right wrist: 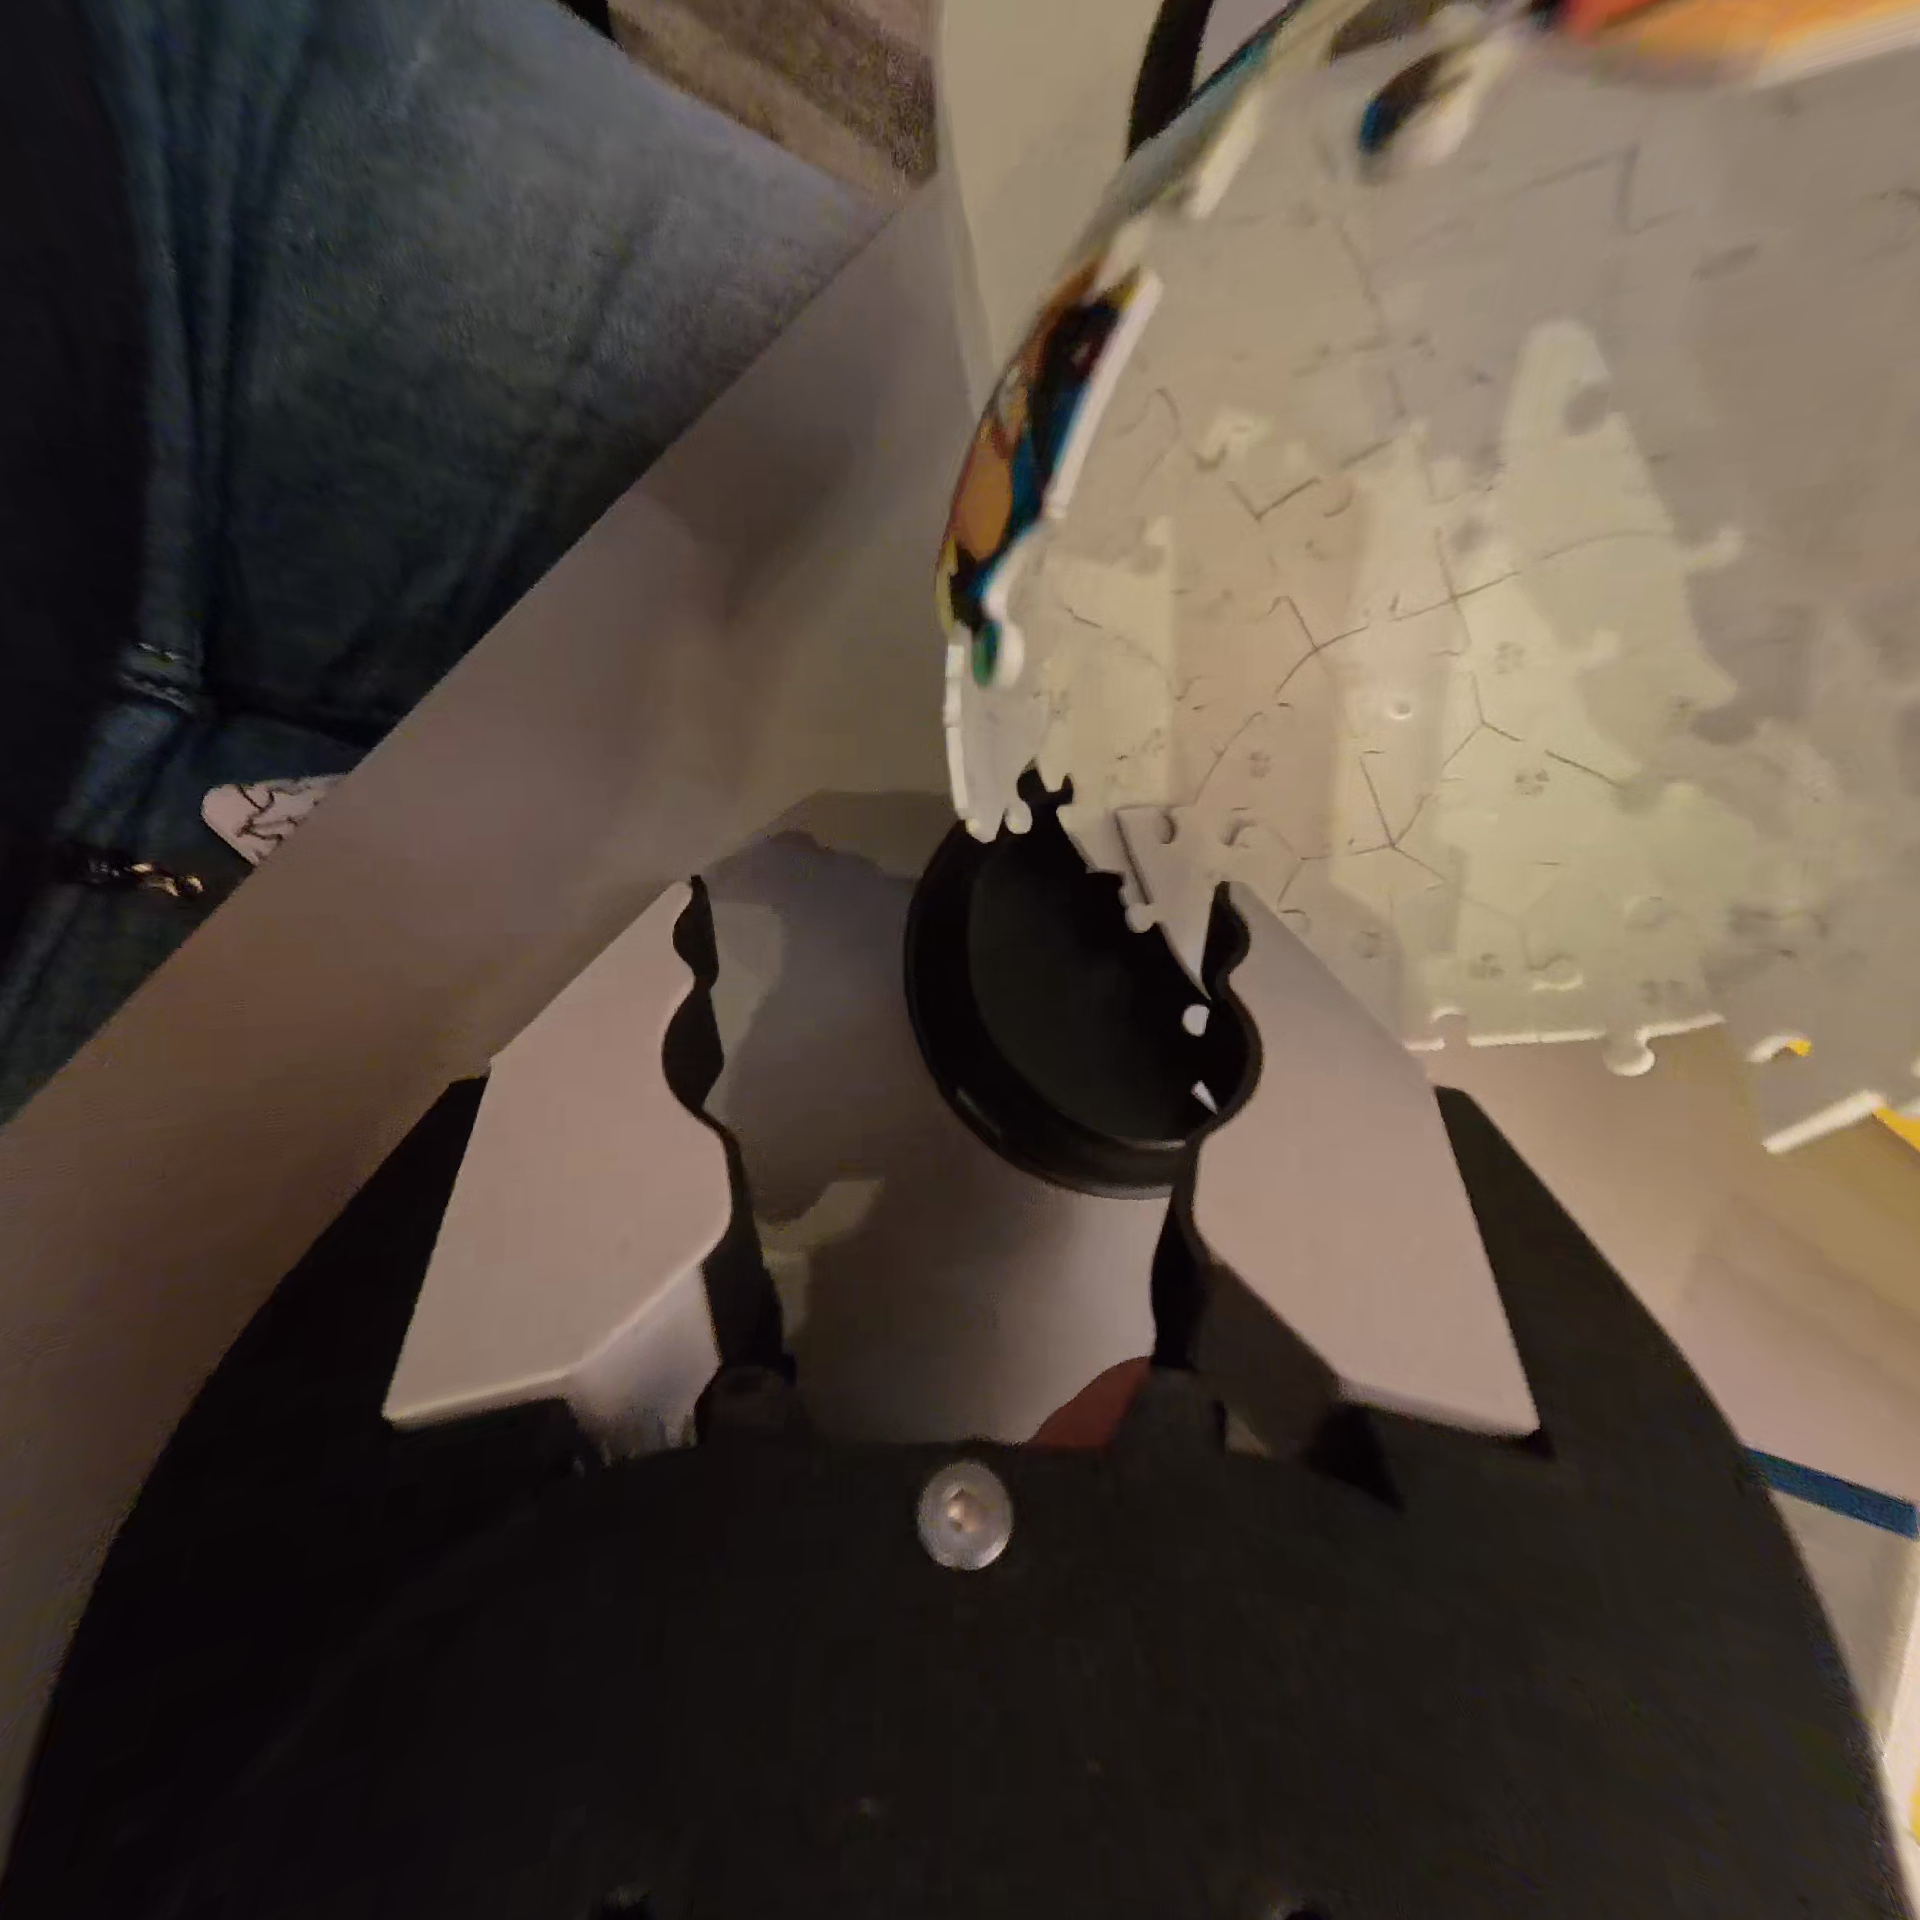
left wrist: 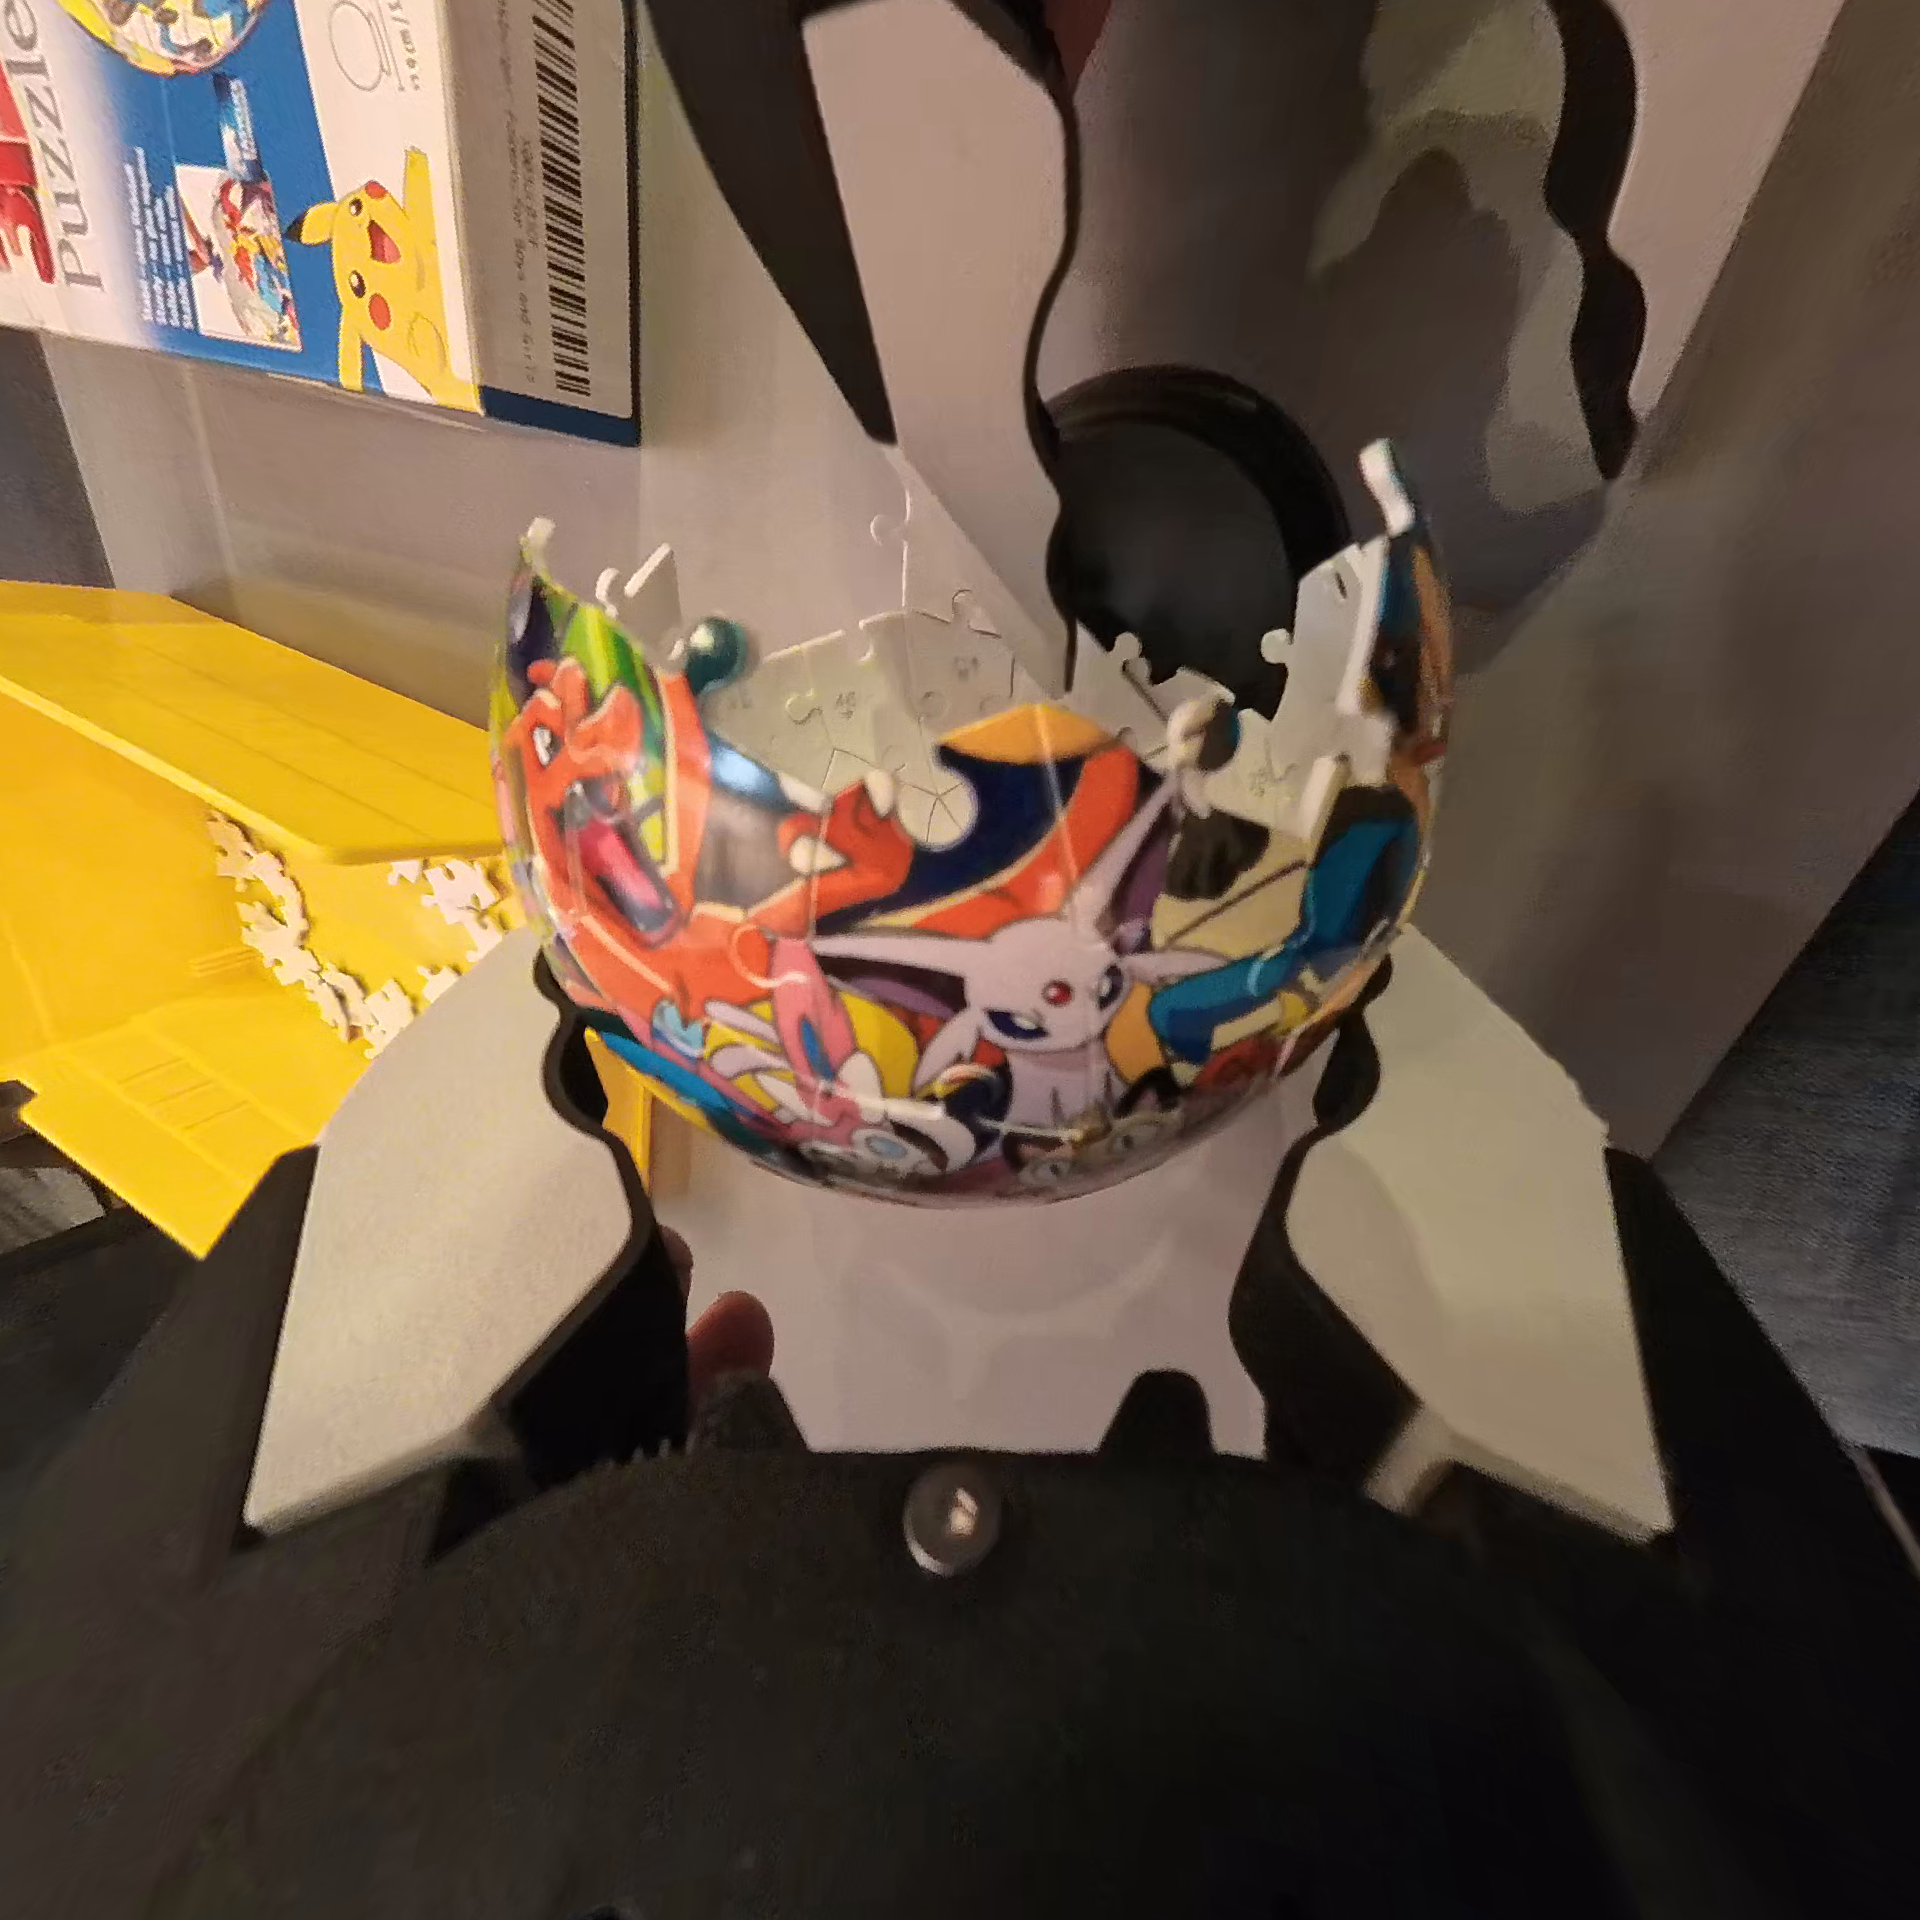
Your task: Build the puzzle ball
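**A:** ok so the left gripper (left wrist: pixel 961 1023) is clamped on the puzzle ball (left wrist: pixel 966 904), one finger pressed on each side low down on the shell. It's only a half-built bowl, open at the top with a jagged rim, colourful cartoon print outside and plain white inside

**B:** and the other one?

**A:** the right gripper (left wrist: pixel 1242 436) comes in from 12 o'clock in the left wrist view, fingers spread wide and nothing between them. One fingertip sits right at the ball's far rim; can't tell if it actually touches

**B:** what's that black round thing?

**A:** a black round stand (left wrist: pixel 1195 499) on the white table (left wrist: pixel 436 1247), just behind the ball. In the right wrist view it (right wrist: pixel 1060 1029) sits between the open fingers (right wrist: pixel 694 997), around 12 o'clock from the gripper body, and the ball's white inside (right wrist: pixel 1455 675) fills the 1 to 3 o'clock area, pretty blurry

**B:** anything else around?

**A:** yellow tray (left wrist: pixel 156 831) at 9 o'clock in the left view with loose white pieces (left wrist: pixel 301 935) scattered on it, and the puzzle box (left wrist: pixel 312 187) at 11 o'clock. Blue fabric (right wrist: pixel 312 416) at 10 o'clock in the right view
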`<state>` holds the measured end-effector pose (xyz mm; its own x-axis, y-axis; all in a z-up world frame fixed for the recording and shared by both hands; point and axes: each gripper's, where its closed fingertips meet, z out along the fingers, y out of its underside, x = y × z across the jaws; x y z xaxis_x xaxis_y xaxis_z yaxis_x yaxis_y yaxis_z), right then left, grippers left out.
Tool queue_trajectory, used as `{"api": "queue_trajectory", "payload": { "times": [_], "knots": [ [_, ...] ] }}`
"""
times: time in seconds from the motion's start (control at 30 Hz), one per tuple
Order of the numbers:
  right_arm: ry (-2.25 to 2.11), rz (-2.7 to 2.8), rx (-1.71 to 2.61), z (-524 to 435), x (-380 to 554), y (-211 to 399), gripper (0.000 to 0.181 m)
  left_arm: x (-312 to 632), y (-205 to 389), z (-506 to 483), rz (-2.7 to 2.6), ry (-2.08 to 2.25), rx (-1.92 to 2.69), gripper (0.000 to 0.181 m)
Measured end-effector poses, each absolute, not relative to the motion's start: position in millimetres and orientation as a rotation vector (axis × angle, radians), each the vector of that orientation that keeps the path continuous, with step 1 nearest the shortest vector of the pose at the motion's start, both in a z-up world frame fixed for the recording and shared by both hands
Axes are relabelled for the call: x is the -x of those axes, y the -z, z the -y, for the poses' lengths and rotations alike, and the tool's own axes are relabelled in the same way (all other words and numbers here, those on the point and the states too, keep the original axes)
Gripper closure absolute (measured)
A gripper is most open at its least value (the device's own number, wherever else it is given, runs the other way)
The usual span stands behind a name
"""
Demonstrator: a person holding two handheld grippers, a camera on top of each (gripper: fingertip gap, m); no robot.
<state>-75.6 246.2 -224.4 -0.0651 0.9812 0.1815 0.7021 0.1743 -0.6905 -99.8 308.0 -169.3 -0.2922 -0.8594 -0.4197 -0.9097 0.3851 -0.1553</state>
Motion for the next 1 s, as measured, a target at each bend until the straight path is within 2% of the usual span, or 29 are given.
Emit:
{"api": "queue_trajectory", "payload": {
  "times": [1.0],
  "knots": [
    [-0.582, 1.94, 1.713, -230, 46, 227, 0.11, 92, 176, -308, -2.327, -0.219, 1.457, 0.051]
  ]
}}
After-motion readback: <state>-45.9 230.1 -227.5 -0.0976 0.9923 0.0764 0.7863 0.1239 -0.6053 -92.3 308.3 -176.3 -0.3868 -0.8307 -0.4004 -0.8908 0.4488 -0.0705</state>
